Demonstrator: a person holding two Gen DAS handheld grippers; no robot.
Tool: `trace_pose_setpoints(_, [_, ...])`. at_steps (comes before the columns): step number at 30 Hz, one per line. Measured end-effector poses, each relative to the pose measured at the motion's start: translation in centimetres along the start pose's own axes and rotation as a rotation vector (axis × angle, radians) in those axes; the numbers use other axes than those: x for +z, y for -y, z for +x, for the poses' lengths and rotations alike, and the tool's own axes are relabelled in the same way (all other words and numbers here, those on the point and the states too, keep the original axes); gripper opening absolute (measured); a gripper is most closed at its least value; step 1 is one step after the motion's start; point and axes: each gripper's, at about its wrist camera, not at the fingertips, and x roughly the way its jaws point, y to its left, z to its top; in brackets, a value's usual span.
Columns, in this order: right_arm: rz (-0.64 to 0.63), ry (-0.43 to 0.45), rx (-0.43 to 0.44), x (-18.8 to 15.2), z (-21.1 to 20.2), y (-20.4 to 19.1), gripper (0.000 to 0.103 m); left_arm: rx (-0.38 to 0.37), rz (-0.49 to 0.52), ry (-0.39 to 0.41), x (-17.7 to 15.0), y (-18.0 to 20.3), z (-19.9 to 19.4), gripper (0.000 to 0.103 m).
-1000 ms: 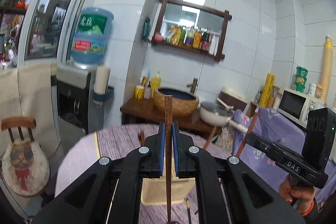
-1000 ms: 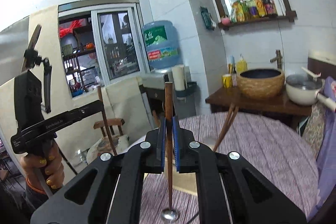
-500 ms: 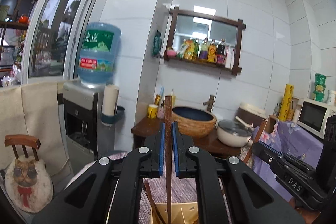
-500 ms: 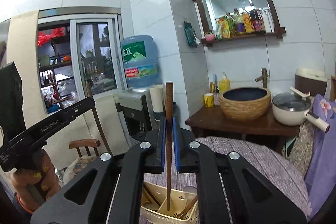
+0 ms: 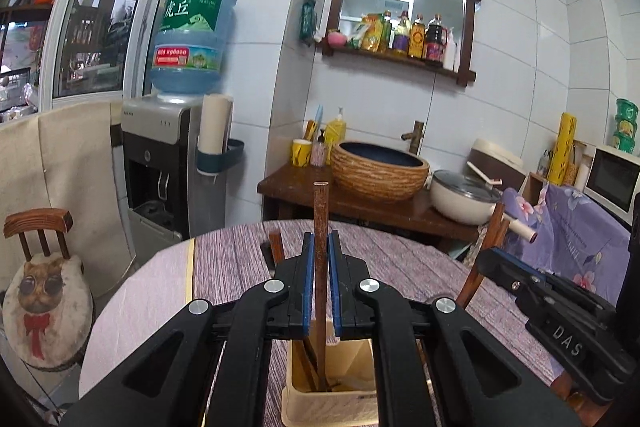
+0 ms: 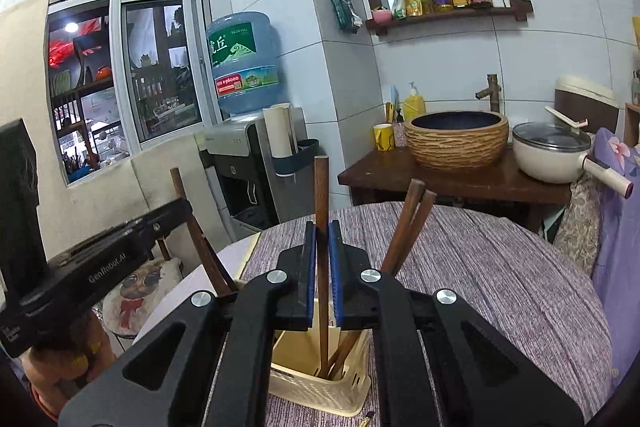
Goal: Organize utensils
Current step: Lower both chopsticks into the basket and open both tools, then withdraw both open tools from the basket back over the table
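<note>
Left wrist view: round bench (image 5: 240,267) under a purple striped cloth, filling the lower middle. On it, directly below the black fingers, a cream utensil holder (image 5: 320,407), open top facing up, with several brown sticks inside. Above the holder, the left hand-held gripper (image 5: 321,247), clenched on a speckled wooden handle (image 5: 321,211). Handle upright between the blue pads, upper end well above the fingertips, lower end down inside the holder.

Right wrist view: same bench (image 6: 500,267) and same slatted holder (image 6: 320,383), seen from the other side. Right hand-held gripper (image 6: 322,251) just above the holder's rim, clamped on a dark wooden handle (image 6: 321,195). Handle vertical between the pads, top clear of the fingertips, bottom end within the holder. Beside it on the right, a pair of brown chopsticks (image 6: 408,223) leaning out of the holder, tilted away to the right and apart from the pads.
</note>
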Motion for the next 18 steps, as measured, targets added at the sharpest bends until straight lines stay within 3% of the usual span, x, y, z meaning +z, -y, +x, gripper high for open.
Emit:
trace_pose_setpoints(7, [-0.035, 0.004, -0.013, -1.0, 0.1, 0.0, 0.008, -0.005, 0.009, -0.047, -1.6, 0.0, 0.6, 0.011])
trace_pose_setpoints(9, [-0.048, 0.016, -0.024, -1.4, -0.2, -0.1, 0.012, -0.005, 0.016, -0.047, -1.8, 0.1, 0.4, 0.031])
trace_pose_setpoints(11, [-0.033, 0.026, -0.031, -1.8, -0.8, 0.0, 0.030, -0.006, 0.005, -0.027, -2.0, -0.2, -0.4, 0.043])
trace_pose_setpoints(13, [-0.021, 0.051, -0.038, -2.0, -1.7, 0.2, 0.042, -0.009, -0.011, -0.013, -2.2, -0.6, -1.4, 0.048])
trace_pose_setpoints(18, [0.006, 0.037, -0.090, -3.3, -4.1, 0.4, 0.047, 0.008, -0.062, -0.017, -3.1, -2.0, -3.8, 0.068])
